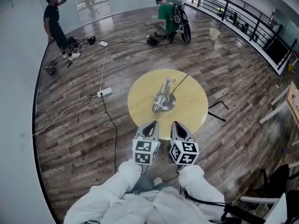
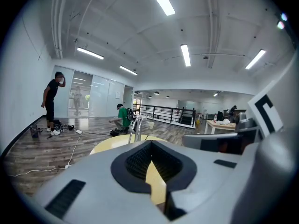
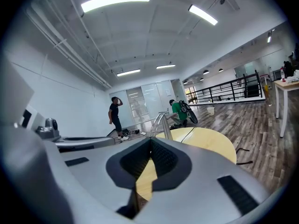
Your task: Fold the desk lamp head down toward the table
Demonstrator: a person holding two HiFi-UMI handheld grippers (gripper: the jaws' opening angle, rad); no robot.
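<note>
Each gripper carried a cube with black and white square patterns, the left cube (image 1: 146, 151) and the right cube (image 1: 183, 153). They were the only marks to read.

Two arms in white sleeves (image 1: 112, 190) reached forward. The left gripper (image 1: 153, 123) and the right gripper (image 1: 175, 123) were held side by side, close together. Both pointed at the lamp and tipped down a little. Their tips hung over the near edge of the round yellow table (image 1: 140, 85).

The left gripper's (image 2: 150, 144) jaws were pressed together with nothing between them. The right gripper's (image 3: 150, 142) jaws were the same.

The silver desk lamp (image 1: 163, 99) stood near the middle of the table on its round base. Its arm leaned up and away from the base. No gripper touched it. A black cord ran from it off the far side of the table.

Far behind, a person in black (image 1: 55, 22) stood, and a person in green (image 1: 166, 17) crouched on the wood floor.
</note>
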